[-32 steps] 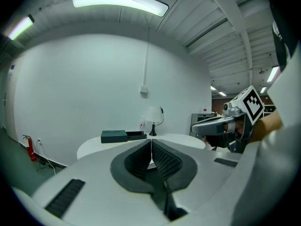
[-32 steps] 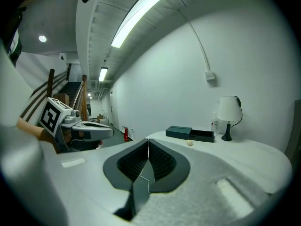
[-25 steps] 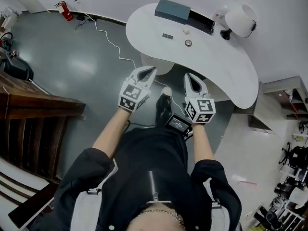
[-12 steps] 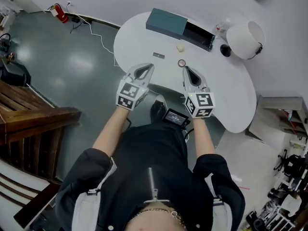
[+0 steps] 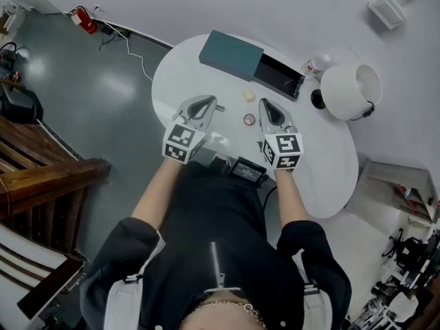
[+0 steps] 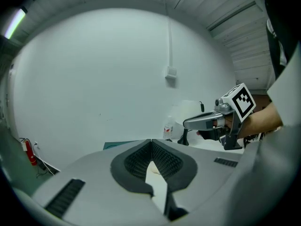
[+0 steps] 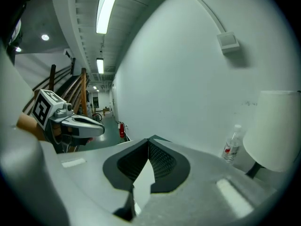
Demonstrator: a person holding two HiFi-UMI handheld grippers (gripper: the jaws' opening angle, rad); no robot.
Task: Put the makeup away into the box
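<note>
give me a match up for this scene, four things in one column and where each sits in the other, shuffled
Things:
1 teal flat rectangular box
2 white lamp shade
3 red fire extinguisher
4 small round compact
Places:
a on the floor by the wall
b on the white table between the left gripper and the right gripper
c far right of the table
d table's far edge, beside the open black tray
Pairs: 1-d, 2-c, 3-a, 4-b

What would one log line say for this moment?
left gripper shut, empty | right gripper shut, empty | makeup on table | box open
</note>
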